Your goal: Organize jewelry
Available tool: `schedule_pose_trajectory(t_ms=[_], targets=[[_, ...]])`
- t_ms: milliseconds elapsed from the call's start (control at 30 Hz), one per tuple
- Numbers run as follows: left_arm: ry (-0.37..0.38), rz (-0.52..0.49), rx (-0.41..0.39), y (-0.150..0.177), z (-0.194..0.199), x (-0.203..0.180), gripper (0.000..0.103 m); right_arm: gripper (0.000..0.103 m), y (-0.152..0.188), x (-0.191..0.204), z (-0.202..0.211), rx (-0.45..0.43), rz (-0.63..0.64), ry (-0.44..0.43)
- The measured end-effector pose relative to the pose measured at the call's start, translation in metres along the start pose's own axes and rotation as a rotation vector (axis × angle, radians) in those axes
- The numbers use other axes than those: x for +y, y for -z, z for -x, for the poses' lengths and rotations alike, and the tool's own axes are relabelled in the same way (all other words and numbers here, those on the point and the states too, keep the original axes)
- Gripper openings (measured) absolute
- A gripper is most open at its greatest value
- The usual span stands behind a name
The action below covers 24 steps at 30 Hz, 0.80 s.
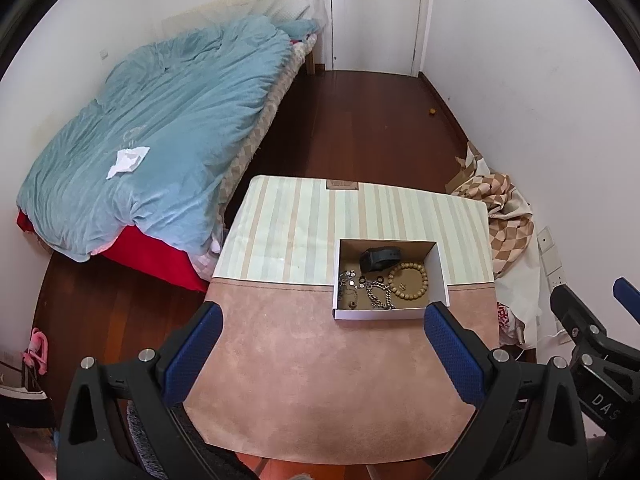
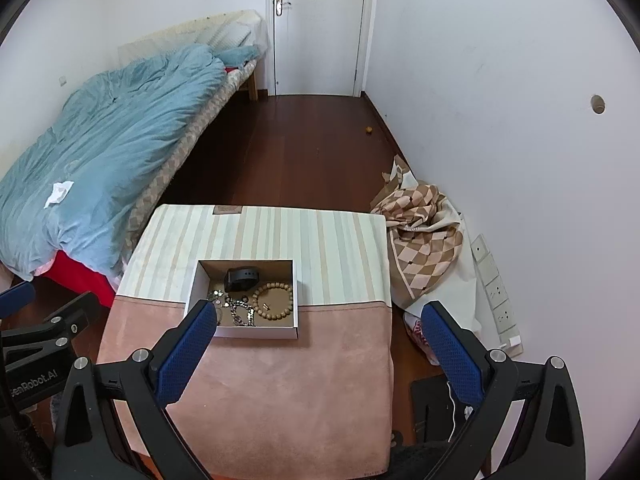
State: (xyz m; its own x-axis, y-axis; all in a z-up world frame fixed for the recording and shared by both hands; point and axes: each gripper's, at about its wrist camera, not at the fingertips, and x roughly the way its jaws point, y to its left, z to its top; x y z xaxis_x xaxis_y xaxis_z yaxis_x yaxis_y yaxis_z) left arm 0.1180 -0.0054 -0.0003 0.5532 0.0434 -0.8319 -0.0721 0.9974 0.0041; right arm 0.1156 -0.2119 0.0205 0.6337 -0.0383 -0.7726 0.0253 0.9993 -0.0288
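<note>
A shallow white cardboard box sits on a small table covered with a pink and striped cloth. Inside lie a black watch, a wooden bead bracelet, silver chains and small earrings. My left gripper is open and empty, above the cloth just in front of the box. My right gripper is open and empty, its left finger over the box's near left corner.
A bed with a blue quilt stands to the left. A checkered cloth heap lies right of the table by the wall. Dark wood floor leads to a white door.
</note>
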Motion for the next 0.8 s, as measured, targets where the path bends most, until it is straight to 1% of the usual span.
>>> schedule_pose_trajectory(t_ms=[200, 467, 800], targets=[[-0.01, -0.001, 0.017, -0.005, -0.009, 0.001, 0.103, 0.103, -0.003, 0.003, -0.009, 0.021, 0.013, 0.005], [0.002, -0.008, 0.05, -0.004, -0.012, 0.001, 0.103, 0.103, -0.004, 0.003, -0.014, 0.044, 0.016, -0.005], [-0.005, -0.006, 0.04, -0.005, -0.008, 0.004, 0.103, 0.103, -0.002, 0.005, -0.011, 0.047, 0.023, -0.015]])
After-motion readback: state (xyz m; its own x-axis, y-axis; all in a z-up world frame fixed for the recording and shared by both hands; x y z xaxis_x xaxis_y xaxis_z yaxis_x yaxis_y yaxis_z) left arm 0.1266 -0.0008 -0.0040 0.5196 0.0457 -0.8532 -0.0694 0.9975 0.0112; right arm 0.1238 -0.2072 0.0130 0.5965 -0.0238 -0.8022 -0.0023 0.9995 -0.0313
